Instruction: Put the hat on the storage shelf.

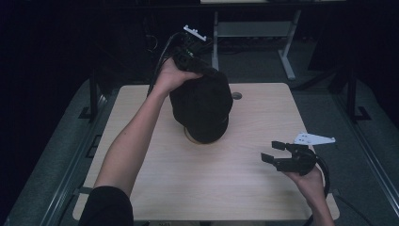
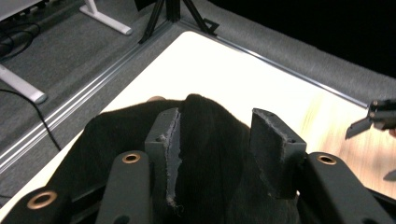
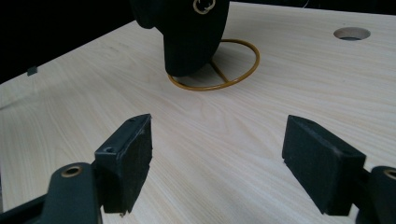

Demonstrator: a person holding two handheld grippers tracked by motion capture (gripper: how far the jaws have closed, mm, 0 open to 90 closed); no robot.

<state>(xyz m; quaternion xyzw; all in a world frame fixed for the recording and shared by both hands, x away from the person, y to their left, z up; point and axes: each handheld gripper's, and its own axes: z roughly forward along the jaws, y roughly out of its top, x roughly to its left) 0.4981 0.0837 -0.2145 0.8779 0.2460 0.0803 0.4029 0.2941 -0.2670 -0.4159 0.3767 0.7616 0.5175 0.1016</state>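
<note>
Left gripper [image 2: 219, 154] around black cap [image 1: 202, 106].

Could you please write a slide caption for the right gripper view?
Open right gripper hovers over the light wooden table, facing a black fabric cap above a round brass wire stand.
</note>
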